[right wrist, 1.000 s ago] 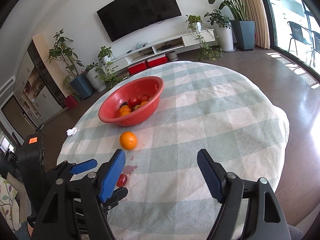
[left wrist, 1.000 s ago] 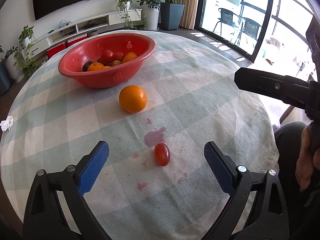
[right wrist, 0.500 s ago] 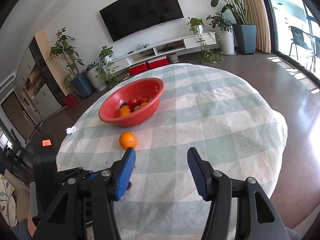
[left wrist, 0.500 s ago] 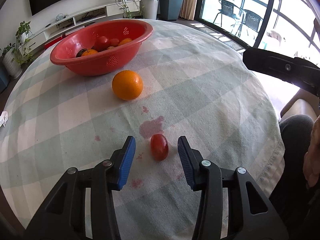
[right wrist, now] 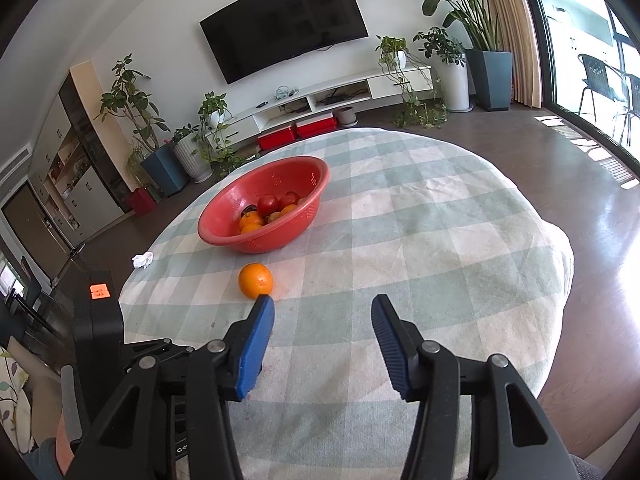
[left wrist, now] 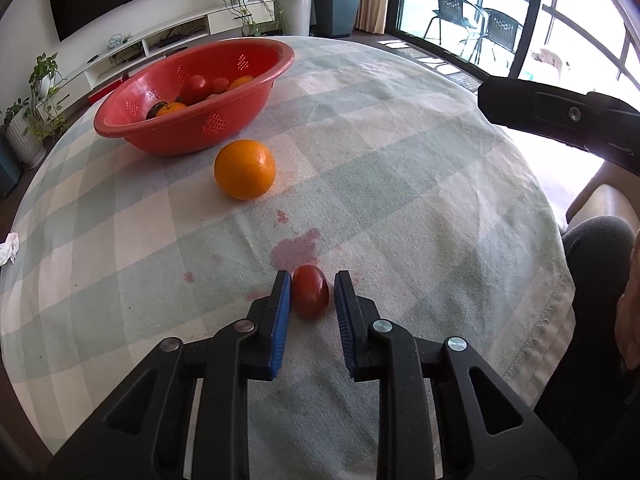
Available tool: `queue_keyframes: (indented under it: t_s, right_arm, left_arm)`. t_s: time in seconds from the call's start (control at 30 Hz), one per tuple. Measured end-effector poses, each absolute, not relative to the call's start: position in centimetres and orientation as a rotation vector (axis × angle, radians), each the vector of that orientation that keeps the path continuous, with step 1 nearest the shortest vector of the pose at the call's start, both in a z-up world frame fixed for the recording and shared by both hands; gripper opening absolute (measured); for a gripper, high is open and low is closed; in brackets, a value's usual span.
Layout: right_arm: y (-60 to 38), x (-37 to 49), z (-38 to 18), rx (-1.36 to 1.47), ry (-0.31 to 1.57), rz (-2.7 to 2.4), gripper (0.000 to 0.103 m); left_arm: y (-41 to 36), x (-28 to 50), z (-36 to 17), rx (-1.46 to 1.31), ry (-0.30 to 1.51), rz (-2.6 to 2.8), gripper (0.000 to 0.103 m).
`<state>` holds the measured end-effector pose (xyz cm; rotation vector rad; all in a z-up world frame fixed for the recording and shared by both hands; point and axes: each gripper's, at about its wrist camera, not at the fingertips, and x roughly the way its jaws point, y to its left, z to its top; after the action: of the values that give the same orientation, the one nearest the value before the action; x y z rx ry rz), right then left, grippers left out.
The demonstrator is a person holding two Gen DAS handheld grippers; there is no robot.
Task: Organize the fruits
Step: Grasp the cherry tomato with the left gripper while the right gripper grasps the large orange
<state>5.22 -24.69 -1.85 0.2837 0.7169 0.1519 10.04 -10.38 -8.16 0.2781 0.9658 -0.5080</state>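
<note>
Bright daylight (window glare), fisheye-warped edges, sharp

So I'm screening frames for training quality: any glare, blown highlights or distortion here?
Left wrist view: window daylight blows out the table edge at right; small tomato is sharp. Right wrist view: even light, floor glare by the window. Both views: strong fisheye bending, dark corners.
</note>
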Motion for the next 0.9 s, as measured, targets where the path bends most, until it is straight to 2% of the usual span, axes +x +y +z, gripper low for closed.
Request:
queue_keyframes:
  t_s: [0.9]
  right_arm:
    - [-24.9, 4.9, -1.5, 0.282, 0.712, 0.154, 0.055]
  left_arm:
    - [-9.0, 9.6, -8.0, 0.247, 0.949, -0.502, 0.018]
